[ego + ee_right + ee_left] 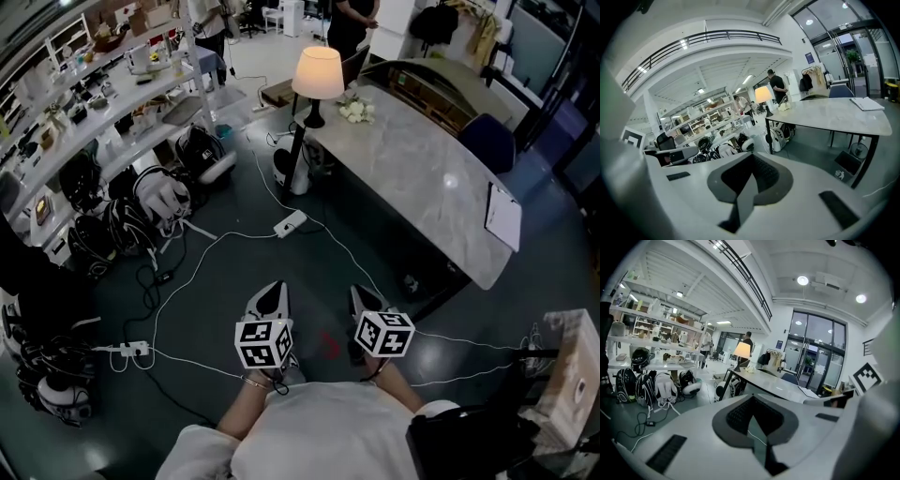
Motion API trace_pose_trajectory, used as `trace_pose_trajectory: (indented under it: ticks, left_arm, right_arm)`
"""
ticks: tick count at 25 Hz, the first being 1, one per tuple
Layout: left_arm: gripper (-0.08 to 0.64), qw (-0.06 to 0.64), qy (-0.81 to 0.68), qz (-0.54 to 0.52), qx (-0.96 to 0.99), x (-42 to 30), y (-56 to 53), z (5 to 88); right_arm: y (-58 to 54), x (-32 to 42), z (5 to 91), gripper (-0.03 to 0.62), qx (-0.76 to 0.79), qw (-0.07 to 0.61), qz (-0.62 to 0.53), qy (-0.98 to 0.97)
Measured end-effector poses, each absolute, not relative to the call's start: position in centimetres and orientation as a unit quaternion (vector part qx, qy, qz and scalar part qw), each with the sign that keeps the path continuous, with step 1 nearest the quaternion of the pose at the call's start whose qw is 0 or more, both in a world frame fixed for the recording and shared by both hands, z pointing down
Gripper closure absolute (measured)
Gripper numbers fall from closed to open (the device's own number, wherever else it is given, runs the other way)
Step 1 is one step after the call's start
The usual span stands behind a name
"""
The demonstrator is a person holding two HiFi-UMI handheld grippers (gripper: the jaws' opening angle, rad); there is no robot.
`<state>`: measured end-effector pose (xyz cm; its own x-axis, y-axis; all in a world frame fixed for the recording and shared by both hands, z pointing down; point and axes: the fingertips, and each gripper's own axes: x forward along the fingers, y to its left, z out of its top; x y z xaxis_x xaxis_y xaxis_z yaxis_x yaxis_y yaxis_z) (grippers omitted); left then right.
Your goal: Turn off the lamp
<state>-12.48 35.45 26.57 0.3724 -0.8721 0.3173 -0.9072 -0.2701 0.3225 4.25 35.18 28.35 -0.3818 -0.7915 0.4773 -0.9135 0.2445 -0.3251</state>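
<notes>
A lit table lamp (317,77) with a cream shade and dark stem stands on the far end of a long grey marble table (441,187). It glows small and distant as the lamp (742,350) in the left gripper view and as the lamp (763,95) in the right gripper view. My left gripper (273,298) and right gripper (364,302) are side by side low in the head view, over the dark floor, well short of the lamp. Both are shut with nothing between the jaws.
White cables and a power strip (290,223) trail across the floor ahead. Backpacks and helmets (155,199) lie under shelving at left. A clipboard (503,217) rests on the table's near end, white flowers (356,111) beside the lamp. A person (351,21) stands beyond the table.
</notes>
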Motion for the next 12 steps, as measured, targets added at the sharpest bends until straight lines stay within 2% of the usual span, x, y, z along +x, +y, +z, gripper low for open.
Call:
trace_pose_trajectory:
  ticks: [12]
  left_arm:
    - [0.566,0.238,-0.541,0.064,0.804,-17.1,27.0,28.3]
  right_arm:
    - [27.8,-0.5,29.0,0.594,0.560,0.114,0.287,-0.769]
